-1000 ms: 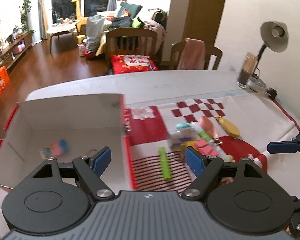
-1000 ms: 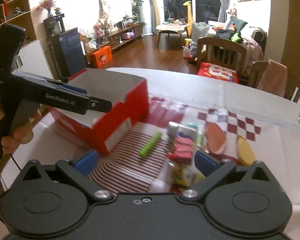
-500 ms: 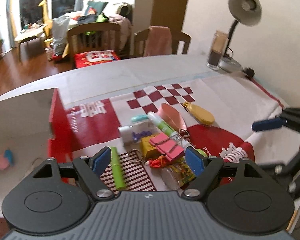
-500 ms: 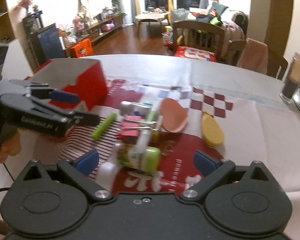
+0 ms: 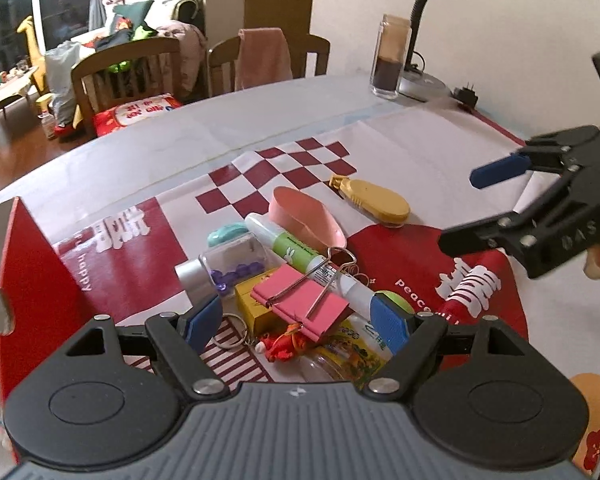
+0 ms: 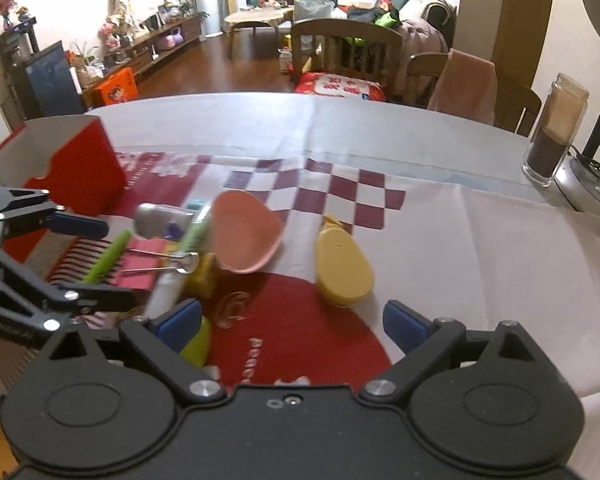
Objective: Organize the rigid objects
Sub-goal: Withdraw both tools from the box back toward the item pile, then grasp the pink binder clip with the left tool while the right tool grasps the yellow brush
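The left gripper [image 5: 298, 322] tilts down over the pile, jaws apart and gripping nothing; a pink binder clip [image 5: 300, 304] lies between its 2 fingers, handles pointing away. The glue stick [image 5: 296, 254] runs diagonally, far-left to near-right. The right gripper [image 6: 292, 326] angles down, jaws closing on nothing, near the yellow case [image 6: 342, 266]. A red-and-white cloth [image 5: 400, 152] covers the table; a red box [image 5: 36, 280] stands left.
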A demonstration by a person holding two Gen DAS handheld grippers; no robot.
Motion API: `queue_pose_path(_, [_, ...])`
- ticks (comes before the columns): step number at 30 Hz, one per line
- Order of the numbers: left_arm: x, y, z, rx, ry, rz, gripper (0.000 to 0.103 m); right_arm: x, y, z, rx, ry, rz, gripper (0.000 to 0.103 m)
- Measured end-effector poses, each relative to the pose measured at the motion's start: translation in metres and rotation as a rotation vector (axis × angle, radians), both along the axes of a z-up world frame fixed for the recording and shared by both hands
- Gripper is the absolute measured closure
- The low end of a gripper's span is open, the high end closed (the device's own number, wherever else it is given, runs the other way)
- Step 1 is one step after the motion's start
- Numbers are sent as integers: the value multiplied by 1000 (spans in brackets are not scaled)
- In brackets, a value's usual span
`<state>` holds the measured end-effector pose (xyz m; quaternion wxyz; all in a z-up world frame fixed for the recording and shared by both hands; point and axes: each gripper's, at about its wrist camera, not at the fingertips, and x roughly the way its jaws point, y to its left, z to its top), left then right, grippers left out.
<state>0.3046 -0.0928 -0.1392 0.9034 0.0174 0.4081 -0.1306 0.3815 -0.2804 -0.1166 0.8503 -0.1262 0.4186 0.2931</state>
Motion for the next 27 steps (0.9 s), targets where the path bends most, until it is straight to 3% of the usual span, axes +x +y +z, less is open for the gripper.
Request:
queue_pose_path(9, [21, 10, -14, -62, 43, -58, 22, 35, 0, -22, -31, 22, -25, 10])
queue_pose_path(21, [26, 5, -25, -89, 37, -96, 22, 71, 13, -44, -47, 40, -40, 24])
queue_pose_path(27, [25, 7, -23, -83, 22, -78, 35, 78, 15, -54, -32, 70, -48, 30])
